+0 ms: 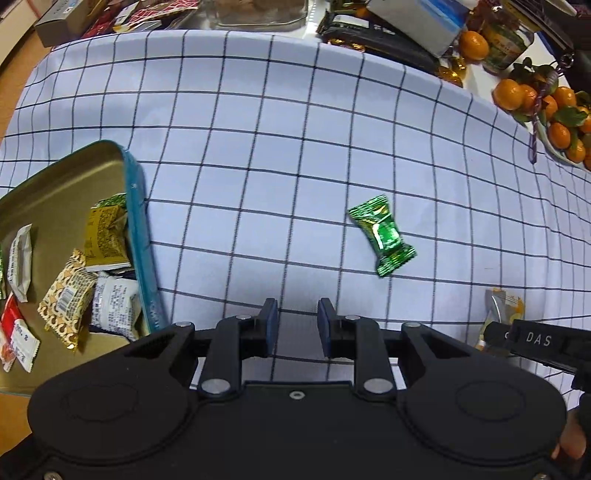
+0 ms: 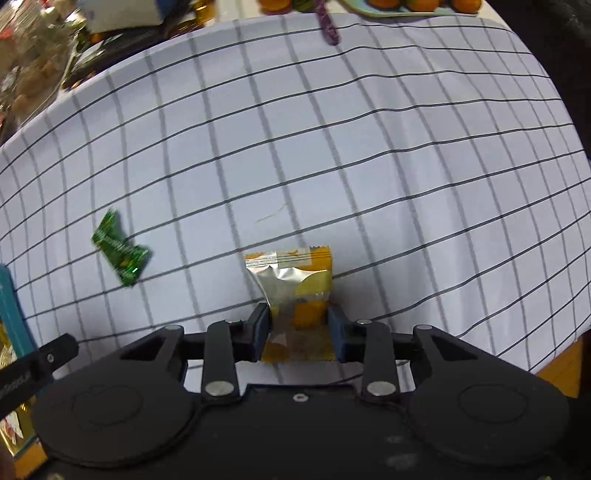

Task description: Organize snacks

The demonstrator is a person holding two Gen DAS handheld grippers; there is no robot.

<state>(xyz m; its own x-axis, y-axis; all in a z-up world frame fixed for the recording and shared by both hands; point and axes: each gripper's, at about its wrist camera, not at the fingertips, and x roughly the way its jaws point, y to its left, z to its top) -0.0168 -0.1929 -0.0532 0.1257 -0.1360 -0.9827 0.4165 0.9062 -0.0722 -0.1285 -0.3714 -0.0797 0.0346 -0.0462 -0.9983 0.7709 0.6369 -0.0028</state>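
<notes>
A green foil candy point(image 1: 382, 234) lies on the checked tablecloth, ahead and right of my left gripper point(image 1: 297, 325), which is open and empty. It also shows in the right wrist view point(image 2: 120, 252). A teal tin with a gold inside point(image 1: 138, 236) stands at the left and holds several wrapped snacks point(image 1: 68, 295). My right gripper point(image 2: 299, 332) is shut on a yellow and silver snack packet point(image 2: 295, 286), held just above the cloth. That packet shows at the right edge of the left wrist view point(image 1: 502, 312).
A plate of oranges point(image 1: 543, 110) sits at the far right. Boxes, a jar and dark packets point(image 1: 380, 33) crowd the far edge of the table. The tin's teal wall shows at the left of the right wrist view point(image 2: 13, 317).
</notes>
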